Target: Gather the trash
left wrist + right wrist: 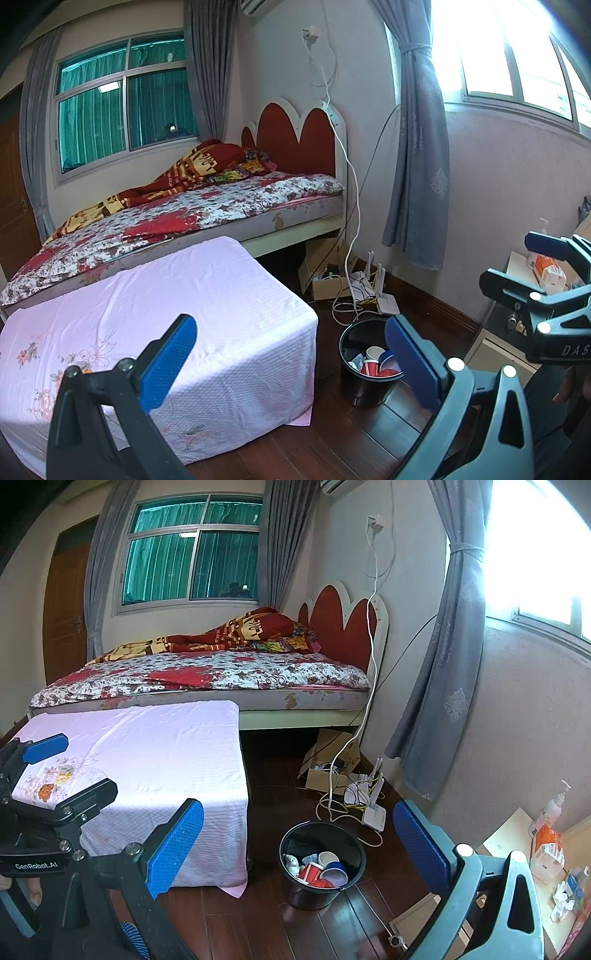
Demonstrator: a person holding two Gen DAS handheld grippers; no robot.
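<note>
Both tongs, left (291,354) and right (299,845), stand wide and empty above the floor. The trash, paper cups (319,871), already lies in the black bucket (295,840) beside the pink-covered table (147,746). Judged next: scan table and floor before descending.

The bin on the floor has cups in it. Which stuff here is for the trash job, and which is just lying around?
For the job:
black trash bin
red paper cups and blue bowl inside it
left gripper, open
right gripper, open

Just lying about:
bed
pink-covered table
white router and cables
cardboard box
pump bottle
</note>
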